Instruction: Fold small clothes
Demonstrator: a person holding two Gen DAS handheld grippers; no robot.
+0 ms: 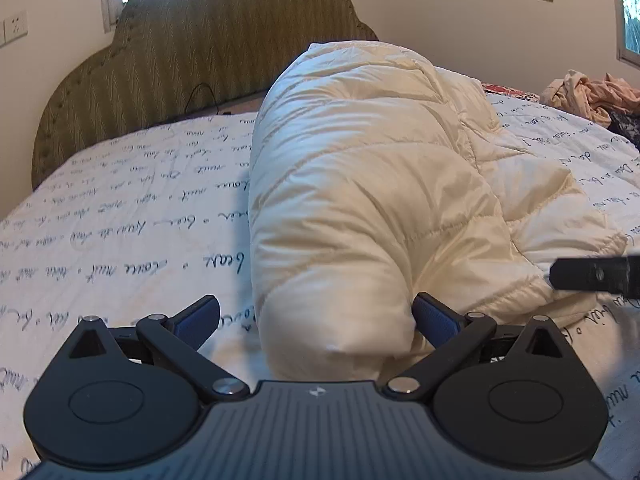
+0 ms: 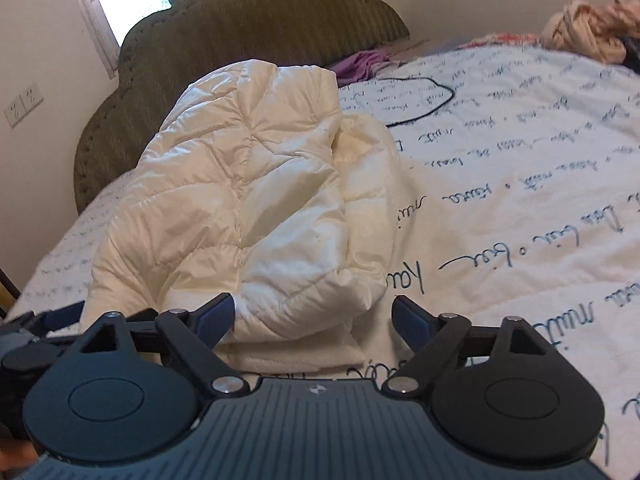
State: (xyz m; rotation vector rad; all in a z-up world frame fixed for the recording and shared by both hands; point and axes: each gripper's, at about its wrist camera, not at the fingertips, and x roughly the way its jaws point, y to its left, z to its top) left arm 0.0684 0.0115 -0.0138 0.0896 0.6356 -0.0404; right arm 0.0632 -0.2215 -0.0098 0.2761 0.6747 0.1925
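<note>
A cream quilted puffer jacket (image 1: pixel 360 184) lies bunched and partly folded on the bed's white sheet with handwriting print (image 1: pixel 120 216). My left gripper (image 1: pixel 318 316) stands open around the jacket's near rounded end; the right pad touches the fabric and the left pad is apart from it. In the right wrist view the jacket (image 2: pixel 248 200) lies ahead and to the left. My right gripper (image 2: pixel 314 318) is open over its near folded edge, pressing on nothing. One of its black fingers (image 1: pixel 592 274) shows at the right edge of the left wrist view.
An olive scalloped headboard (image 1: pixel 192 48) stands behind the bed. A heap of peach and beige clothes (image 2: pixel 588 28) lies at the far right, a purple garment (image 2: pixel 360 64) near the headboard, and a black cable loop (image 2: pixel 420 100) on the sheet (image 2: pixel 520 200).
</note>
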